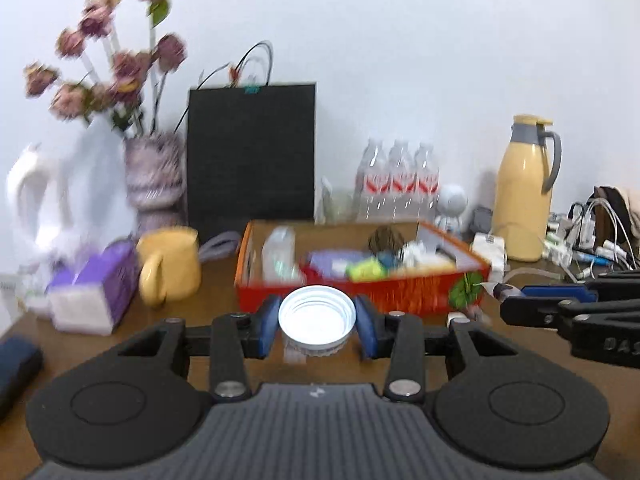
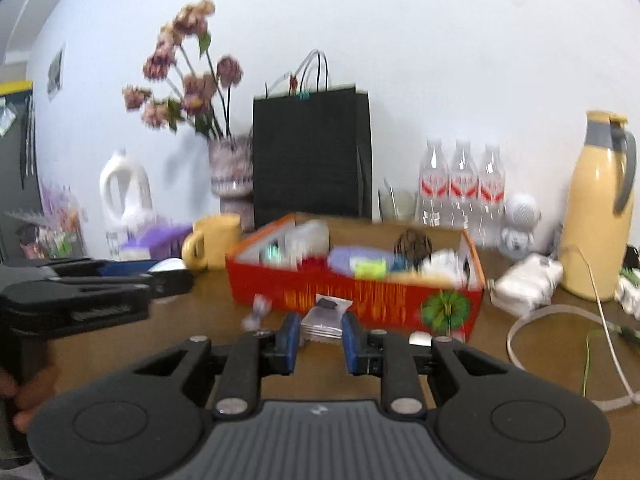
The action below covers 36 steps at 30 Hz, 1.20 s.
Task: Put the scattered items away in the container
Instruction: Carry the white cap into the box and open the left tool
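Observation:
My left gripper point(image 1: 317, 326) is shut on a white screw cap point(image 1: 317, 316), its open side facing up, held just in front of the red cardboard box point(image 1: 360, 294). The box holds several items: a clear bottle, a purple packet, a green packet, a dark pine cone. In the right wrist view my right gripper point(image 2: 320, 338) is shut on a small clear sachet point(image 2: 325, 318) with a dark piece inside, in front of the same box point(image 2: 360, 300). A small wrapped candy point(image 2: 256, 314) lies on the table left of it.
A yellow mug point(image 1: 170, 266), purple tissue pack point(image 1: 94, 288), flower vase point(image 1: 154, 184), black paper bag point(image 1: 250, 152), water bottles point(image 1: 396, 178), yellow thermos point(image 1: 524, 188), white charger point(image 2: 524, 282) and cables point(image 2: 560, 344) surround the box on the brown table.

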Motion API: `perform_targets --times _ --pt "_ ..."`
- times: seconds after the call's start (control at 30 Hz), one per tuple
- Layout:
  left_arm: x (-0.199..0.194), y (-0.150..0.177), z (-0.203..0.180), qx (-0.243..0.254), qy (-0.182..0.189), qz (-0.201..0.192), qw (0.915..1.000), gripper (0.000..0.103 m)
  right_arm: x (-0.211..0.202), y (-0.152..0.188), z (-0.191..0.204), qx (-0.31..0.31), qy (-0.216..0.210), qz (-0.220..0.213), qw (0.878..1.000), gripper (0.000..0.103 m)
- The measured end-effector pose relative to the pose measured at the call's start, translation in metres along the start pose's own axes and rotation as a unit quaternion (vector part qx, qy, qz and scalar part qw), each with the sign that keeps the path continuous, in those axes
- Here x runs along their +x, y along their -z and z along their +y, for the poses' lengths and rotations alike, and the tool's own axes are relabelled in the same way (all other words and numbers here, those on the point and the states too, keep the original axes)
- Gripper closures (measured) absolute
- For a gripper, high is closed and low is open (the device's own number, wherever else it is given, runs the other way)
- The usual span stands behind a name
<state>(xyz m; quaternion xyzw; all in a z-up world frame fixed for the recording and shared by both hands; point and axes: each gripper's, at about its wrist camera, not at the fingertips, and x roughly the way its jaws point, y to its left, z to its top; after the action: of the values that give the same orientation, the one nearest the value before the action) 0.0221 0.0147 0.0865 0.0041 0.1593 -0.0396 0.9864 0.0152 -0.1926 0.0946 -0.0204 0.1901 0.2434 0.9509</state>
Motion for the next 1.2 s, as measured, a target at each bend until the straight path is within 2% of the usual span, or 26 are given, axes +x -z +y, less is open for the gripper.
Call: perform_targets --times 0.13,0.2,0.27,0.37,0.47,0.53,0.63,0.8,0.93,1.03,1.1,1.17,1.2 --pt "0.057 -0.041 0.006 -0.025 0.027 0.015 0.9992 0.062 0.027 -0.044 -0.018 0.01 -0.007 -0.021 1.0 0.082" --pt "0.094 -0.059 0.008 -0.031 0.024 0.027 0.9989 0.062 0.051 -0.065 -0.028 0.019 -0.015 -0.015 1.0 0.082" --pt "0.132 -0.074 0.007 -0.03 0.004 0.044 0.9986 0.062 0.082 -0.086 -0.038 0.014 -0.016 -0.001 1.0 0.082" --pt "0.193 -0.093 0.009 -0.028 0.0 0.088 0.9957 0.062 0.137 -0.115 -0.056 0.019 -0.014 0.038 0.999 0.081" --pt "0.255 -0.104 0.015 -0.039 -0.006 0.151 0.9877 0.062 0.198 -0.137 -0.076 0.041 -0.018 0.095 0.994 0.081" --pt "0.29 -0.107 0.021 -0.05 0.001 0.193 0.9799 0.062 0.241 -0.145 -0.088 0.057 -0.021 0.149 0.987 0.081" --pt "0.322 -0.103 0.027 -0.064 -0.008 0.228 0.9714 0.062 0.29 -0.147 -0.105 0.081 -0.022 0.198 0.977 0.081" --pt "0.345 -0.093 0.022 -0.05 -0.01 0.248 0.9676 0.061 0.346 -0.132 -0.128 0.106 -0.019 0.264 0.958 0.08" --pt "0.353 -0.089 0.018 -0.043 -0.016 0.255 0.9658 0.059 0.369 -0.118 -0.133 0.116 -0.008 0.289 0.95 0.077" --pt "0.347 -0.093 0.019 -0.04 -0.011 0.256 0.9658 0.054 0.366 -0.122 -0.137 0.123 0.002 0.29 0.949 0.071" --pt "0.34 -0.102 0.02 -0.037 -0.011 0.25 0.9674 0.051 0.356 -0.13 -0.141 0.13 -0.004 0.284 0.95 0.053" --pt "0.331 -0.113 0.022 -0.032 -0.013 0.248 0.9682 0.045 0.342 -0.141 -0.145 0.135 0.003 0.274 0.952 0.042" --pt "0.325 -0.121 0.022 -0.029 -0.015 0.248 0.9683 0.036 0.333 -0.147 -0.146 0.133 0.011 0.271 0.953 0.041"
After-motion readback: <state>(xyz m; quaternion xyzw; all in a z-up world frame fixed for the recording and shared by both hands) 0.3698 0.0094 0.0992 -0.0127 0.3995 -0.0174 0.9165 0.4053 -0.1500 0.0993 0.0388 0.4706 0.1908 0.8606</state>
